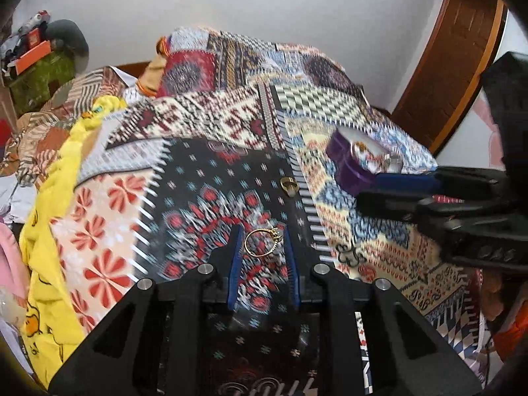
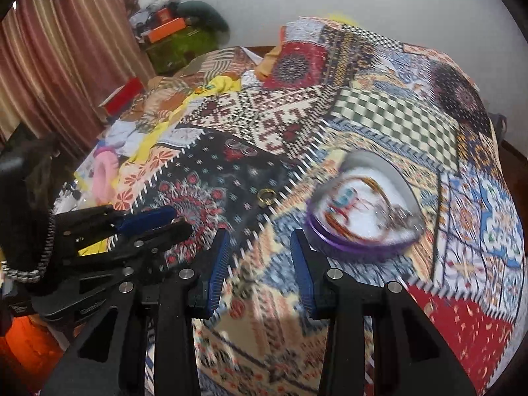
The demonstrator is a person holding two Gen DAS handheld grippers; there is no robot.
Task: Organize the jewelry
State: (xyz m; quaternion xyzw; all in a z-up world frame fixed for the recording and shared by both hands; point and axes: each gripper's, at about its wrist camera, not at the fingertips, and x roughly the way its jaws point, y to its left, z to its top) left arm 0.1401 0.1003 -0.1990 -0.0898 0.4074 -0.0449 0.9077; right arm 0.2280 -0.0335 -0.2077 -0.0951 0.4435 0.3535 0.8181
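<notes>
Fingers of my left gripper point(image 1: 260, 242) stand apart around a gold ring point(image 1: 262, 242); my right gripper point(image 2: 259, 247) gapes empty beside the purple box point(image 2: 356, 217).

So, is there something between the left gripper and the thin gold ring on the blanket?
Nothing visible is in the way. The thin gold ring lies on the blanket, already between the open fingers of the left gripper. The thicker gold ring lies farther ahead, apart from it.
</notes>
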